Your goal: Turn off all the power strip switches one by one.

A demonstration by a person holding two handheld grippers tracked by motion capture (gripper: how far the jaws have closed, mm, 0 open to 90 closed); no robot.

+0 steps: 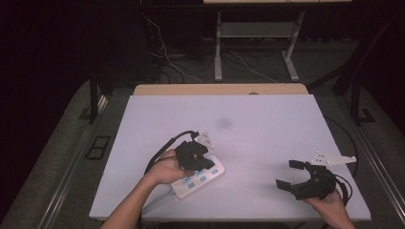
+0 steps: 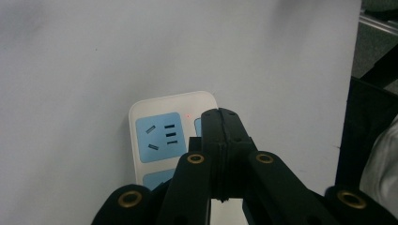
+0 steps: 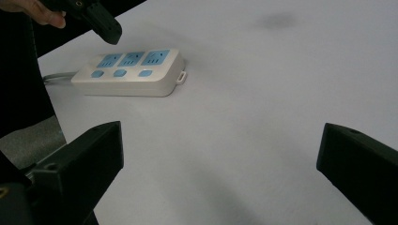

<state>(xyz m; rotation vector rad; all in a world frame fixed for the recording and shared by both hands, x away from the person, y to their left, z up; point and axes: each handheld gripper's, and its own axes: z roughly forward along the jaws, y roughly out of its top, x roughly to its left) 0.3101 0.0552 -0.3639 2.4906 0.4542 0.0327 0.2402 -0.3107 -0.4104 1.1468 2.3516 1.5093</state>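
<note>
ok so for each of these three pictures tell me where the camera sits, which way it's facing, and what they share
High view: above the person's side, facing forward and down on the white table; both forearms, left claw and right claw show.
Left gripper view: on the left claw, looking along its shut jaws at the power strip.
Right gripper view: on the right claw, jaws open, facing across the table.
Shared: the power strip and left claw.

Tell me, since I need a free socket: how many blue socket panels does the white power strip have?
3. On the white plastic power strip, the blue socket panels run in one row along its top, each behind a blue button; the left gripper hovers over the cable-end panel.
</note>
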